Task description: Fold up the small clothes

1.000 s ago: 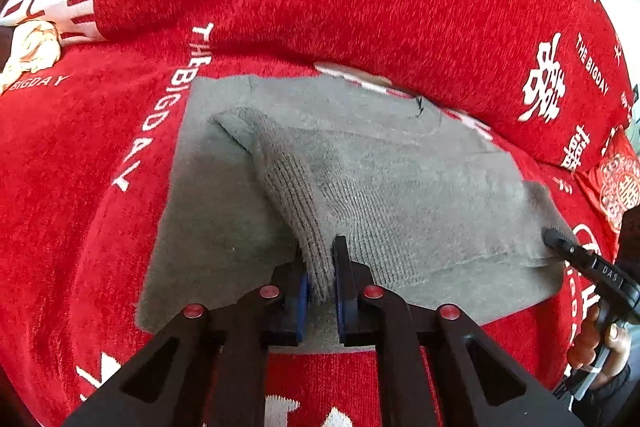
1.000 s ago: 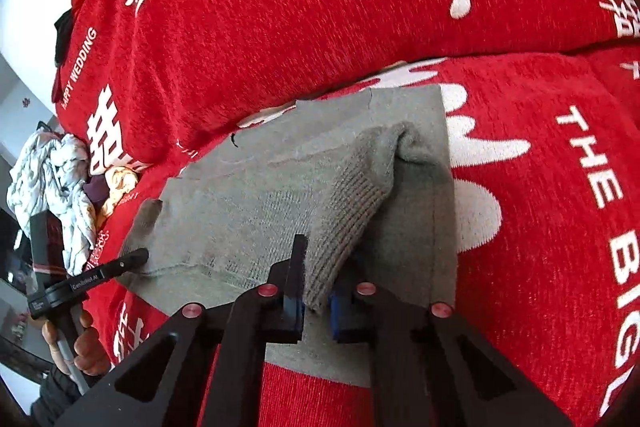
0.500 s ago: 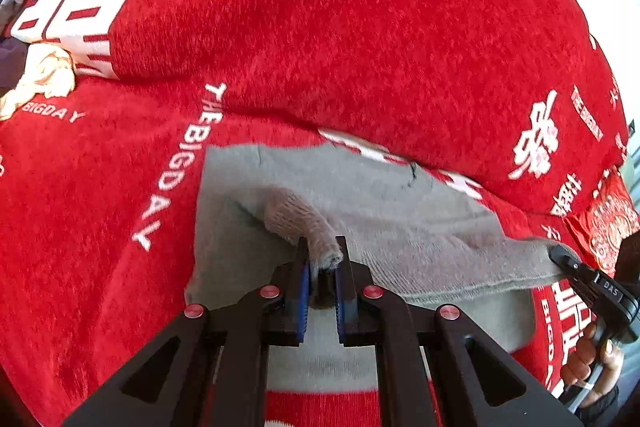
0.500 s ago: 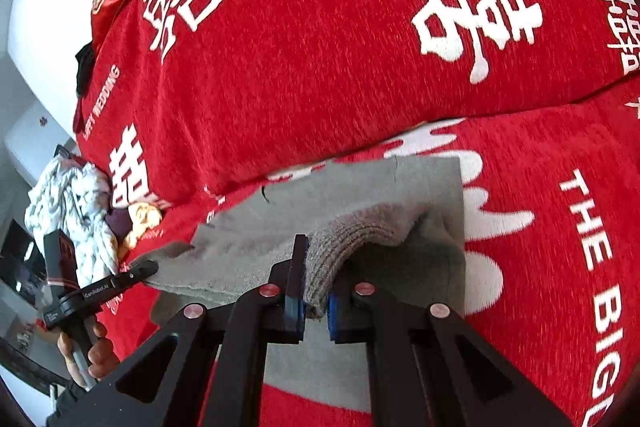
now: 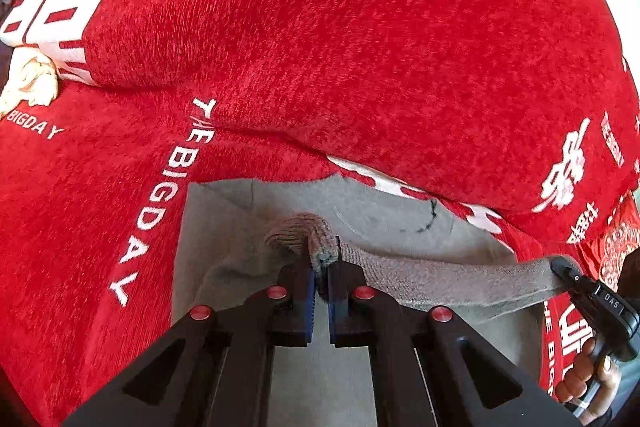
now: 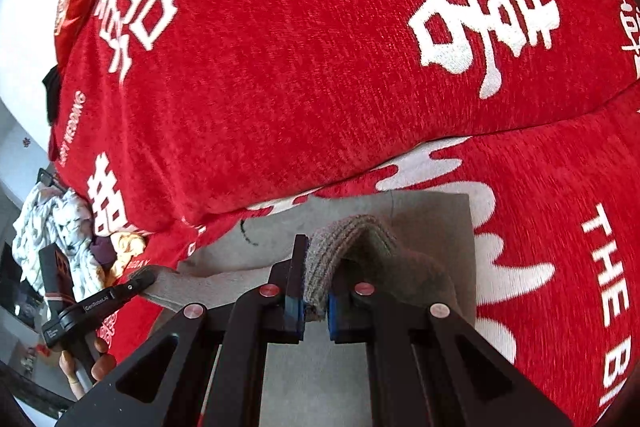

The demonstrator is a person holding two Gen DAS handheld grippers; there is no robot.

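Note:
A small grey knit sweater [image 5: 384,223] lies on the red sofa seat, its body flat below the backrest. My left gripper [image 5: 322,267] is shut on a ribbed edge of the sweater and holds it raised over the body. My right gripper [image 6: 314,301] is shut on the other ribbed end of the same edge [image 6: 344,239]. The lifted hem stretches between the two grippers. The right gripper shows in the left wrist view [image 5: 560,265], and the left gripper shows in the right wrist view [image 6: 142,279].
The red sofa cover [image 5: 320,47] with white lettering fills both views; its backrest rises just behind the sweater. A pile of other clothes [image 6: 52,223] lies at the sofa's left end. A cream cloth [image 5: 30,83] sits in the seat crease.
Both grippers have carried the sweater's gripped hem forward towards the backrest, so the lower part folds up over the body. The grip has not changed.

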